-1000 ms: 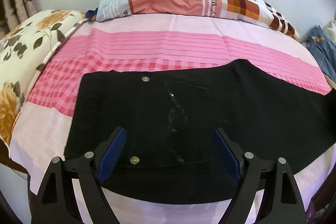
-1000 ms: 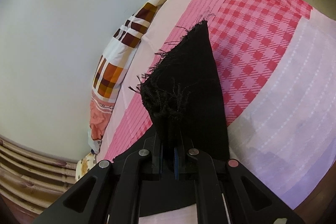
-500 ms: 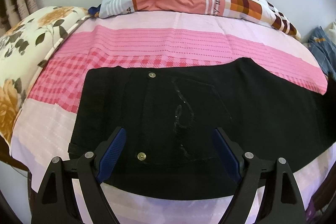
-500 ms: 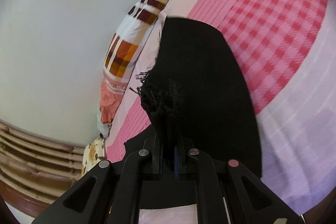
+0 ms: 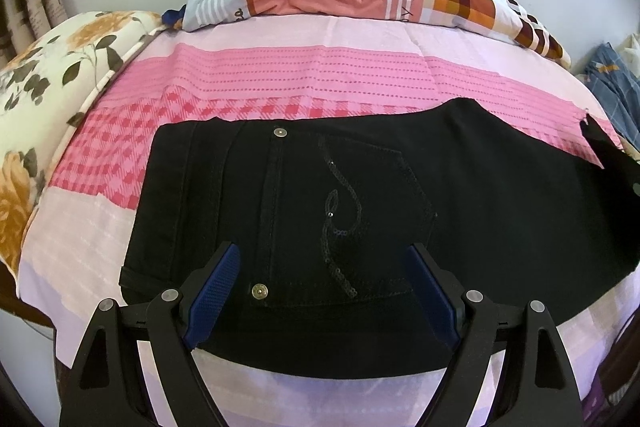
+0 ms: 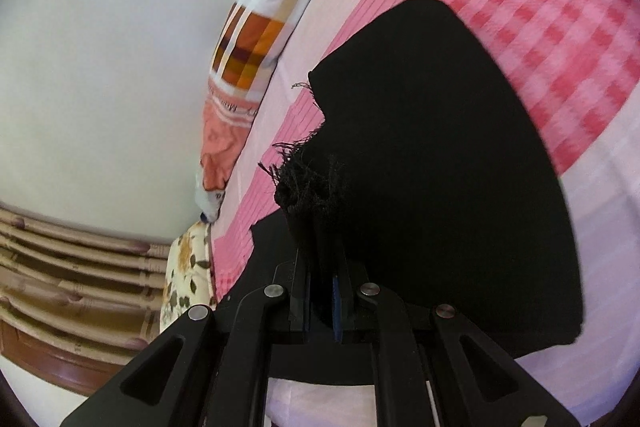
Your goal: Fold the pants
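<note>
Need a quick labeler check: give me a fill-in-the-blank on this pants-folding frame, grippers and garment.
1. The right gripper is shut on the frayed ____ of the black pants.
2. The left gripper hovers over the waist end with its jaws ____.
3. The sequin swirl sits on the back ____ of the pants.
4. The pants lie on a ____ checked bedsheet.

Missing words: hem; open; pocket; pink
</note>
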Demonstrator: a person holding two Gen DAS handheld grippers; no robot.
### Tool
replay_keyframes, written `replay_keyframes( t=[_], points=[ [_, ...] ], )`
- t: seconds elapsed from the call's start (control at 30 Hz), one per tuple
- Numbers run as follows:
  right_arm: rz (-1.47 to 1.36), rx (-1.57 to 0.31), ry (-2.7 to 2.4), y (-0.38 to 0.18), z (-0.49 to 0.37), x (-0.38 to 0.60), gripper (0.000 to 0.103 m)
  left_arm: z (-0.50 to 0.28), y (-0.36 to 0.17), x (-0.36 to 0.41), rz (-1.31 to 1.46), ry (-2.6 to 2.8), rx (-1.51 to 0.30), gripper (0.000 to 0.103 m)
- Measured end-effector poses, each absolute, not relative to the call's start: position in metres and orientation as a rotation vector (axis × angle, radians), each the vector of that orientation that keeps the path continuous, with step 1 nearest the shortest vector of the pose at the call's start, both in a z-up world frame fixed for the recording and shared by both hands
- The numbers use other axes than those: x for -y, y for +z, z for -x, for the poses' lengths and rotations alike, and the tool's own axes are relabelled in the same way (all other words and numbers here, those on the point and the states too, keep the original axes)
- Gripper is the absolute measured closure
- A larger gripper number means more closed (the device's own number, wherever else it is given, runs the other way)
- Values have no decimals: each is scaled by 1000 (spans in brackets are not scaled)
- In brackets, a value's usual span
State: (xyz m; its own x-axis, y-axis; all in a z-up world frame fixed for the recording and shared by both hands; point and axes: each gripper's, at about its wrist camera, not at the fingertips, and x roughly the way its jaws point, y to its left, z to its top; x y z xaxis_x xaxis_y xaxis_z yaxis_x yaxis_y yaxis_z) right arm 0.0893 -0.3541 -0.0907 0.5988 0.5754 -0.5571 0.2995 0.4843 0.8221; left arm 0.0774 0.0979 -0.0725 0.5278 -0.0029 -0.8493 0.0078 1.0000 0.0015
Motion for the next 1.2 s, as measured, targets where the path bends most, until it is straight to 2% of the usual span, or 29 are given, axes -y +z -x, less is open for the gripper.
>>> replay_keyframes(
  t=[0.43,1.2],
  points=[
    [-1066,-1060,353,-109,-111,279,94,-77,-77,-98,-8,-13,-1035,19],
    [-1096,-1176,524,-141,-110,216,93,-80,-91,-100,6,-15,-1093,19]
  ],
)
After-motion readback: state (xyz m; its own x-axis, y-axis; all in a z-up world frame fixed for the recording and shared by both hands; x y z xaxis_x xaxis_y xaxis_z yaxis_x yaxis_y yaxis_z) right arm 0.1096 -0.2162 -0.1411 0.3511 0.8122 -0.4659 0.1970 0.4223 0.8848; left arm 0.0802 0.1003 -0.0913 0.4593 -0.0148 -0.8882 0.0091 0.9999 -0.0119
